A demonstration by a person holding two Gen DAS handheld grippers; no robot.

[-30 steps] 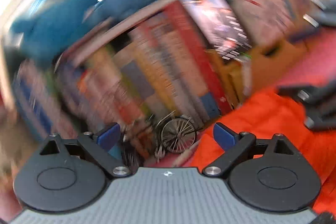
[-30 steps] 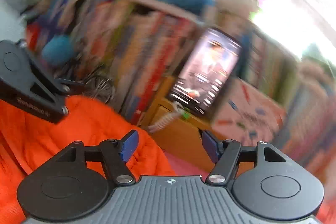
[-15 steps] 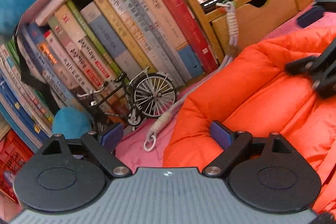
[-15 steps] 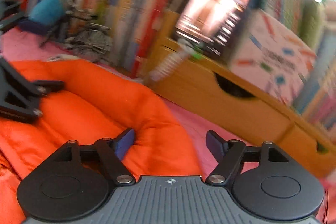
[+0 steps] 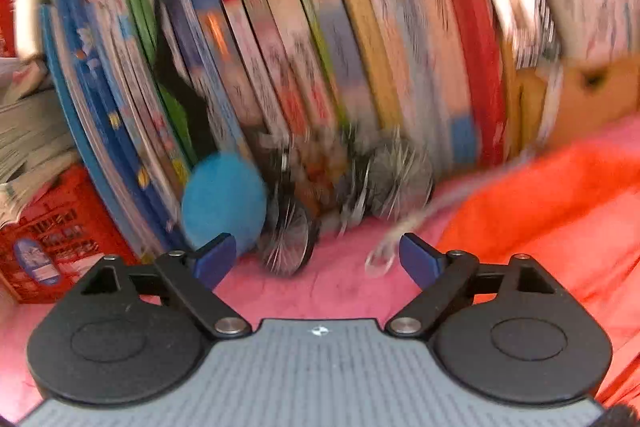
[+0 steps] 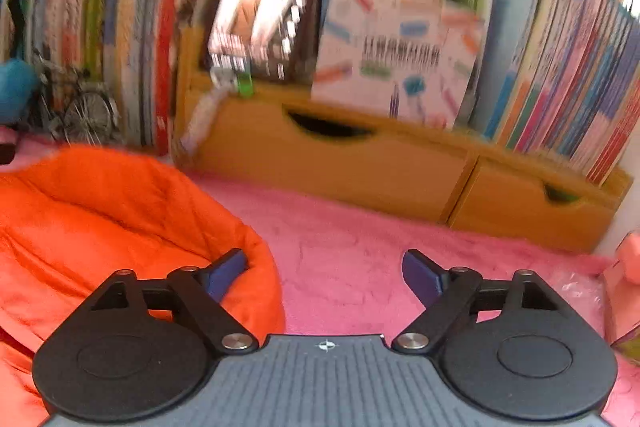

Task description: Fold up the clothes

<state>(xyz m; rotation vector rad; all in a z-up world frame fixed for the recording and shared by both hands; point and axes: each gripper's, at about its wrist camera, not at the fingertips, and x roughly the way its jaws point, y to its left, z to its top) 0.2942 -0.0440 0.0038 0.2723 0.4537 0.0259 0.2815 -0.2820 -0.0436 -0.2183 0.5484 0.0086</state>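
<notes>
Hovering either side of the orange puffy jacket (image 6: 100,219), which lies bunched on the pink blanket (image 6: 352,247) in front of the bookshelf. Left gripper (image 5: 318,259) wide apart, nothing between the pads, only blanket below; jacket edge off to its right (image 5: 560,211), not touched. Jaws just eased in a little, empty. Right gripper (image 6: 324,273) also spread, jaws just been opening further, nothing clamped; left finger (image 6: 226,273) over the jacket's rounded edge, contact hard to call, right finger over bare blanket. Probably flanking the garment to take an outer edge each for a fold. Toy bicycle (image 5: 288,239), blue plush ball (image 5: 224,195) and a white cord (image 5: 404,231) close by the left gripper, blurred badly; worth keeping clear when reaching. Wooden drawers (image 6: 332,163) and books (image 6: 560,67) behind, well away from the jacket's near edge.
</notes>
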